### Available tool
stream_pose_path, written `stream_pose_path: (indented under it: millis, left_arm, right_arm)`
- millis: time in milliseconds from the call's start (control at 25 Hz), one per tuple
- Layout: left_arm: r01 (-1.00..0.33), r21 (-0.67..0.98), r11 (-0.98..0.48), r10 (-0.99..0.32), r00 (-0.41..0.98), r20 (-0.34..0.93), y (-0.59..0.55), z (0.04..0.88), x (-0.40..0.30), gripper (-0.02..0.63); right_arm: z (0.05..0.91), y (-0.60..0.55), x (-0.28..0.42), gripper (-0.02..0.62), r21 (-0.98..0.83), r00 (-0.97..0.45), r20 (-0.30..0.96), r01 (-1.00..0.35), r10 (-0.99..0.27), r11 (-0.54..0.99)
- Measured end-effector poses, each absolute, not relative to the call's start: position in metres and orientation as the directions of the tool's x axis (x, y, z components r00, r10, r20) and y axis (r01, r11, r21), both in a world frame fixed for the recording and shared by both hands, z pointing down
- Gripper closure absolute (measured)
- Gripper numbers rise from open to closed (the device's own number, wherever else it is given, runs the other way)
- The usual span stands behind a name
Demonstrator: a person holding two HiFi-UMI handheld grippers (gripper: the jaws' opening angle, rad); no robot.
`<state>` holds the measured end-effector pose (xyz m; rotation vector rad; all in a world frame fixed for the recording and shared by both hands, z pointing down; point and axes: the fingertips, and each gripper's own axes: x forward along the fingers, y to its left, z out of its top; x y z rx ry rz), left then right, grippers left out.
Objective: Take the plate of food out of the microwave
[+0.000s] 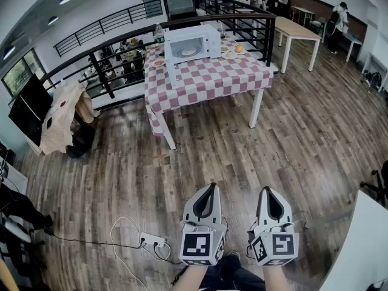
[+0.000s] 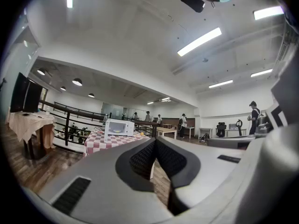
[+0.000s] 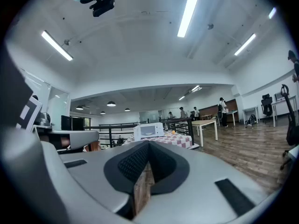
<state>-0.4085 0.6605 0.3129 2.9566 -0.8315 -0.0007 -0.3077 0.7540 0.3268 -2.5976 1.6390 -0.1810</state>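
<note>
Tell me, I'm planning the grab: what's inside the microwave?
A plate with something pale on it shows in the microwave cavity. It is too far away to tell what that is, and the casing hides the cavity's sides and back.

I am the left gripper [image 2: 155, 141], my jaws pressed together tip to tip. Far ahead and a little left, a white microwave [image 2: 119, 127] stands on a table [image 2: 97, 143] with a red-and-white checked cloth. A black railing [image 2: 65, 120] runs behind it, and people [image 2: 183, 122] stand farther right.
</note>
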Motion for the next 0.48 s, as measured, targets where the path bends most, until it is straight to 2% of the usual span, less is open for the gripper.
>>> stream_pose_path:
  millis: [480]
  left_arm:
    - [-0.522,0.062,-0.851,-0.522,0.853,0.012,0.657,0.312,-0.395,0.595]
  right_arm:
    - [0.329,0.750,-0.295,0.597,-0.130,0.422,0.058,-0.895,-0.905,-0.426]
